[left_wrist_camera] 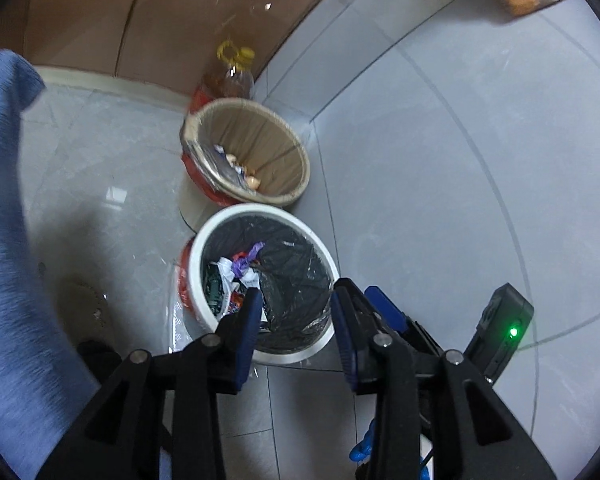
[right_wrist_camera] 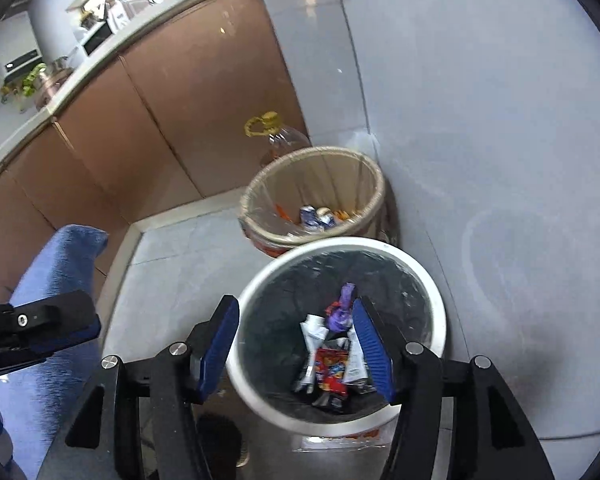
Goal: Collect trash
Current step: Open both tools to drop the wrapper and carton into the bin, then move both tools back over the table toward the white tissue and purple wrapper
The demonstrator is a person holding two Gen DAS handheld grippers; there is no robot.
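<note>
Both the left gripper [left_wrist_camera: 294,304] and right gripper [right_wrist_camera: 296,320] are held spread and empty above the white bin [right_wrist_camera: 436,300]. Wrappers [right_wrist_camera: 328,364] are seen inside it; a woven basket [right_wrist_camera: 374,184] stands just behind.

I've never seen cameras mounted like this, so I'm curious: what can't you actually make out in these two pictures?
- White bin: its floor, buried under the wrappers, both views.
- Beige bin: its lower front, behind the white bin, right view.
- Oil bottle: its base, behind the beige bin, both views.
- Countertop items: too small and blurred, right view.
- Left gripper and right gripper: handles cut off at the bottom edge.
</note>
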